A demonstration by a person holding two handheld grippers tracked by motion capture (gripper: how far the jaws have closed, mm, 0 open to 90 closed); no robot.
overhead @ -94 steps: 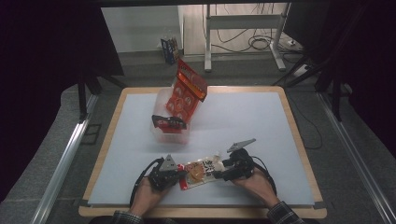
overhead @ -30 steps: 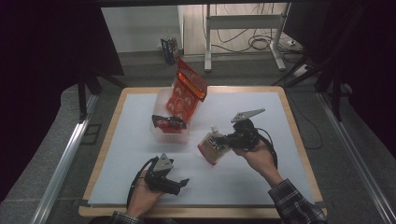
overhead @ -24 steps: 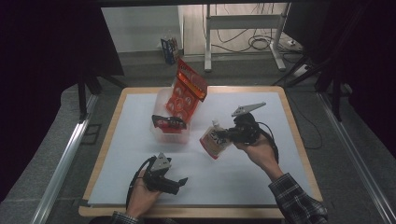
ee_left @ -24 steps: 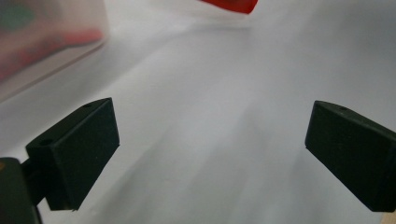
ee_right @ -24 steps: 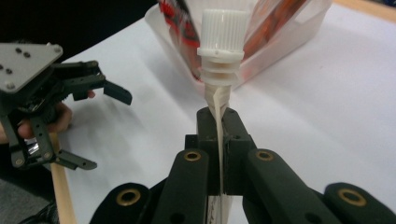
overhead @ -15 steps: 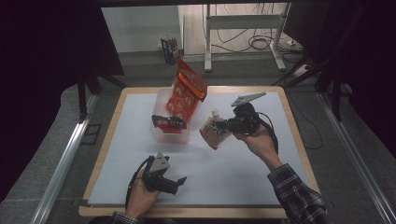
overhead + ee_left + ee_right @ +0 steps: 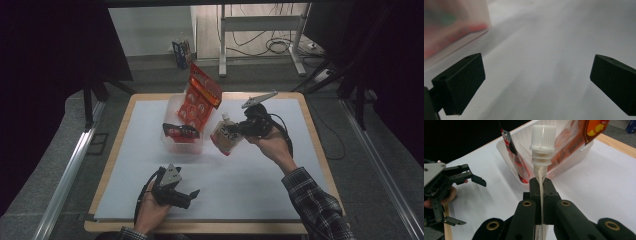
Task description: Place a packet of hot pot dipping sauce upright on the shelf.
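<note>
While right gripper [image 7: 243,127] clamps spouted pouch [image 7: 226,138] at its top edge below white cap [image 7: 543,135], pouch hangs beside clear bin [image 7: 176,112]; left gripper [image 7: 187,196] jaws apart, nothing between them, on white mat [image 7: 240,180].

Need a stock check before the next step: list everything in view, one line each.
spout pouch: 1, white with red print, white cap, held off the table beside the bin
clear bin: 1, clear plastic, table's middle
tall snack bag: 1, red-orange, upright in bin
small packet: 1, red-black, bin's near part
table: 1, white top, wooden rim
left gripper: 1, black, near edge, fingers apart
right gripper: 1, black, fingers shut on pouch
</note>
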